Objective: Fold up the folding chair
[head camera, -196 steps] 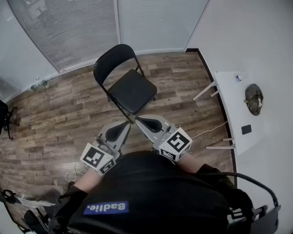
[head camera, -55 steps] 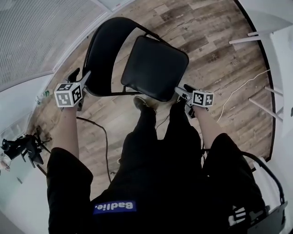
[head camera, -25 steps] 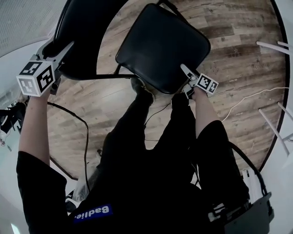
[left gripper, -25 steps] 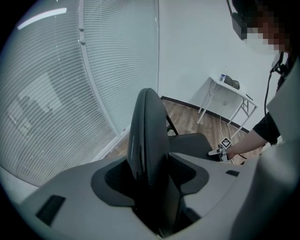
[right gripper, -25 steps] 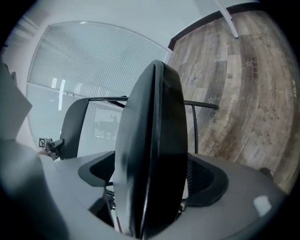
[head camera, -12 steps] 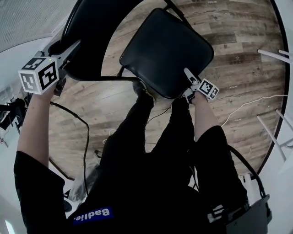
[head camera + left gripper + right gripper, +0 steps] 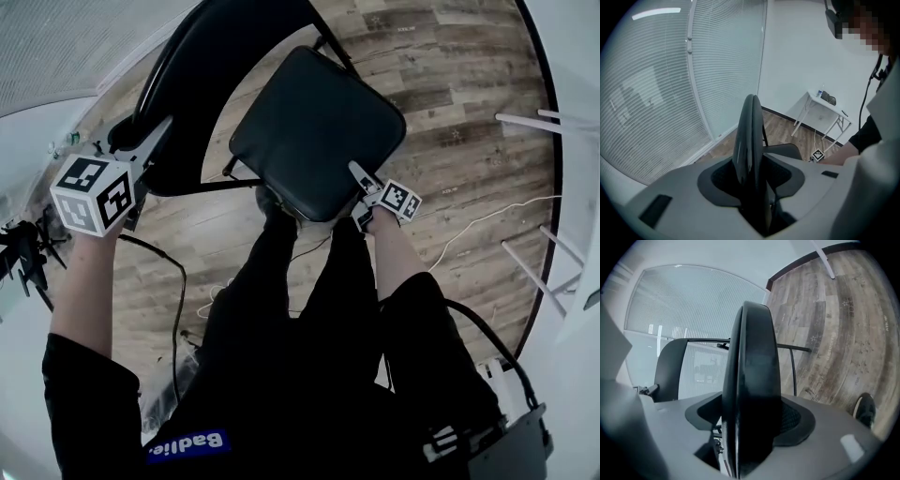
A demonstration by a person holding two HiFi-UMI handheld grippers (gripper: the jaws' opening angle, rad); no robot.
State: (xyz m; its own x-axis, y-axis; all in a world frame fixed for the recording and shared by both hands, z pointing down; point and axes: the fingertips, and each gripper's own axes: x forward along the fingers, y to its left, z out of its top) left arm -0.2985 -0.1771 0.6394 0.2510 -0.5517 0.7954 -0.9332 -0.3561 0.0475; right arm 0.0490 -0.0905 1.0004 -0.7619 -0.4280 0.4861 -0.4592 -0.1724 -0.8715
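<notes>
Wood-plank floor (image 7: 469, 103) lies under the black metal folding chair (image 7: 314, 131), which stands open just before our legs. Our left gripper (image 7: 157, 138) has been closing, and its jaws now clamp the curved black backrest (image 7: 749, 136), seen edge-on between them. Our right gripper (image 7: 357, 174), also just closing, pinches the near edge of the padded black seat (image 7: 752, 394). Seat and backrest still splay apart, so we judge the right hand must swing the seat toward the left.
</notes>
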